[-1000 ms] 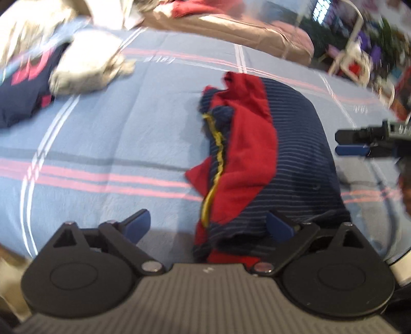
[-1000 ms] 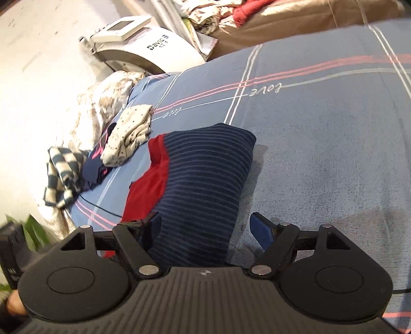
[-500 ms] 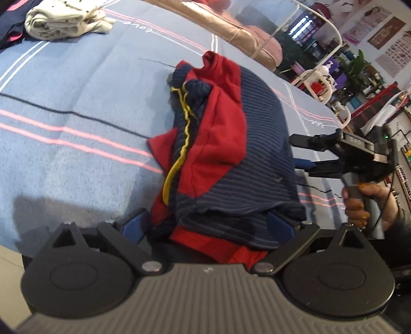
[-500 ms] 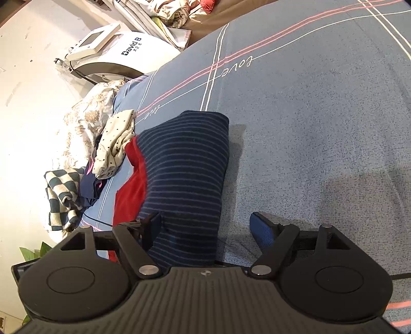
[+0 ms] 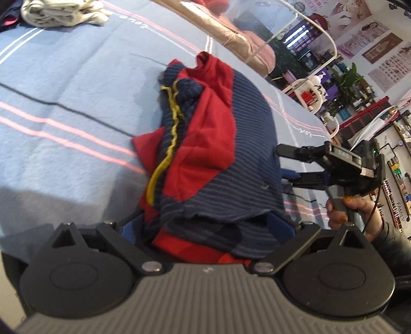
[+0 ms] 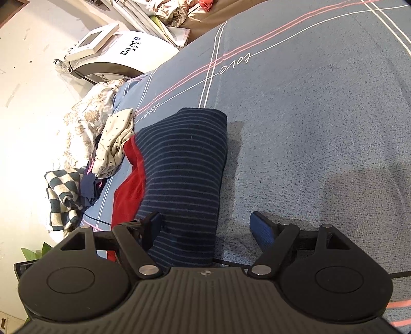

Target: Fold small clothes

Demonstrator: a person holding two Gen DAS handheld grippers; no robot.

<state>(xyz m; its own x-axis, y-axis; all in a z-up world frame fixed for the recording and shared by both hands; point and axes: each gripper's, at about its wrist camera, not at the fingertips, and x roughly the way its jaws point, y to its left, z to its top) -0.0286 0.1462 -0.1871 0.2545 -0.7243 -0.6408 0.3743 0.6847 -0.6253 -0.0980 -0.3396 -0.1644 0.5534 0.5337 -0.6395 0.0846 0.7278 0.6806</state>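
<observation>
1. A folded garment (image 5: 246, 144) is laid on the bed (image 5: 77, 84), with its near end between the jaws of the left gripper (image 5: 205, 228).
2. The right gripper (image 5: 287, 164) is placed at the garment's right side.
3. A bundled cloth (image 5: 59, 12) is seen behind, far left.

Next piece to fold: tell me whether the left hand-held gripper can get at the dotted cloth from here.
Probably not yet. The left hand-held gripper sits open around the striped garment; the dotted cloth lies far across the bed, nothing between.
</observation>
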